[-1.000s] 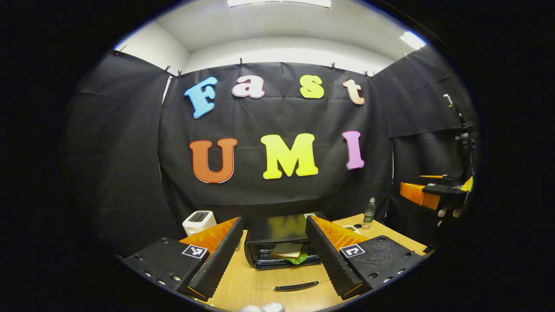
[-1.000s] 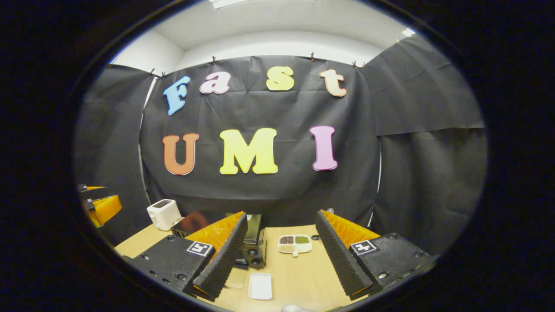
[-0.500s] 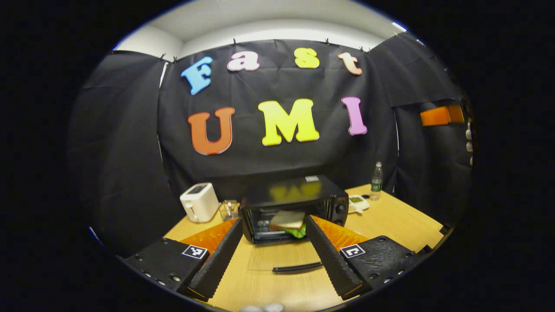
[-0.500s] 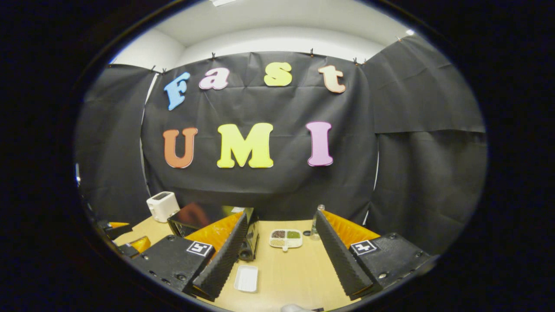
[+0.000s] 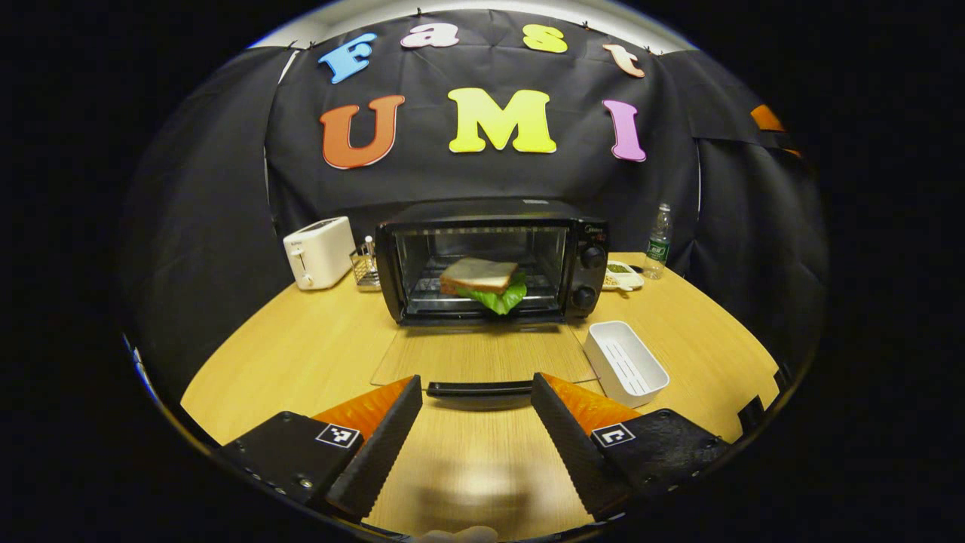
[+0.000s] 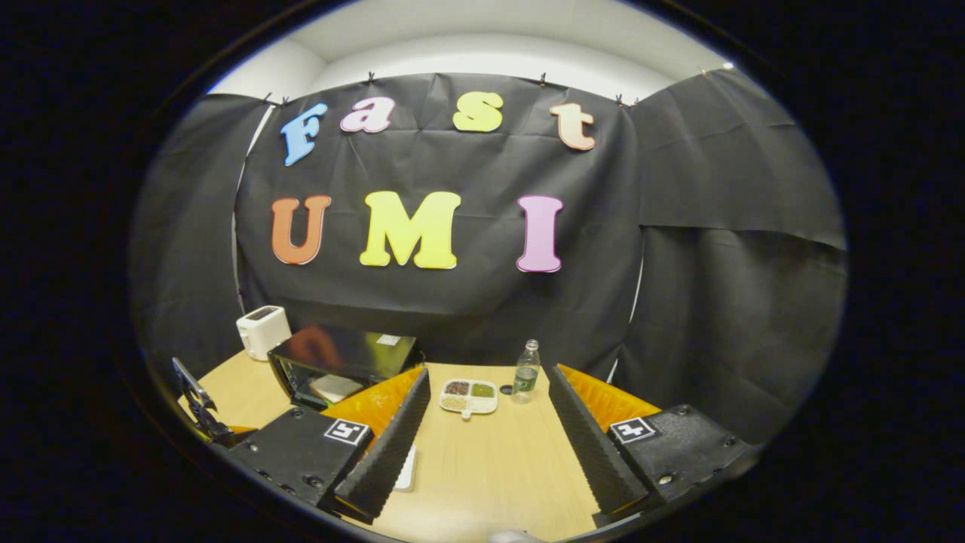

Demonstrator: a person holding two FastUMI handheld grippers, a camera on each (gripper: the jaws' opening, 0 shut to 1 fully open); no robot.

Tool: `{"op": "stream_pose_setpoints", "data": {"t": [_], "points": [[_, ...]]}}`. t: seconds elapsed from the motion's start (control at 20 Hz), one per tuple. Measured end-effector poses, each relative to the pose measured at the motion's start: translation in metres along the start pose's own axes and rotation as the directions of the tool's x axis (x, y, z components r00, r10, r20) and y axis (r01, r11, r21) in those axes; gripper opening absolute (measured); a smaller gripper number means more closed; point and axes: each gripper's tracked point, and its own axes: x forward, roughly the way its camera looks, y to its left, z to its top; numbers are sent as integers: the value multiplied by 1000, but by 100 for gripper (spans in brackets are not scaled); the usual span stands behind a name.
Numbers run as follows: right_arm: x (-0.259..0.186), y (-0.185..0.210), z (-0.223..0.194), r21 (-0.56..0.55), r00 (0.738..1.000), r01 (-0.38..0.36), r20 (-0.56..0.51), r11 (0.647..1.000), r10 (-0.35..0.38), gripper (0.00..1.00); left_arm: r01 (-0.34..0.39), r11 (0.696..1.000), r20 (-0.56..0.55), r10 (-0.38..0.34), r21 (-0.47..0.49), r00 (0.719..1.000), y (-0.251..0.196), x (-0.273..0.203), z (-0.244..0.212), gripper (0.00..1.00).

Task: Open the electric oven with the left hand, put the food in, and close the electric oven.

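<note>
Left gripper view: my left gripper (image 5: 475,422) hangs unclenched, empty. Straight ahead, the black electric oven (image 5: 490,260) gapes, its glass door (image 5: 482,354) flat on the wood table (image 5: 301,354), the white-bread-and-lettuce sandwich (image 5: 482,280) inside. I'd pinch the stiff black door handle (image 5: 479,389) between my fingertips; the glass looks fragile.

Right gripper view: my right gripper (image 6: 486,430) is spread, holding nothing, the oven ahead to its left.

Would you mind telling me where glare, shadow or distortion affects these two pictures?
Left gripper view: sharp, the table edge bowed by the fisheye, a soft shadow under the door handle. Right gripper view: the oven top mirrors colour from the wall; corners darken.
</note>
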Motion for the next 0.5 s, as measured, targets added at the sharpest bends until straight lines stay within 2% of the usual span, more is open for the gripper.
{"op": "stream_pose_setpoints", "data": {"t": [0.2, 0.3, 0.35, 0.5], "points": [[4, -2, -14, -13, 999, 9, -43, 1000, -10, 96, 3, 999, -74, -7, -43, 997, -4, 26, -29, 96], [7, -3, -19, -12, 998, 18, -61, 1000, -18, 95, 10, 999, -89, -14, -43, 996, -4, 36, -34, 96], [8, -4, -22, -12, 997, 21, -69, 1000, -21, 100, 16, 999, -99, -20, -43, 995, -5, 41, -37, 96], [10, -5, -25, -15, 996, 32, -84, 999, -33, 100, 27, 999, -116, -31, -34, 993, -8, 53, -42, 96]]}}
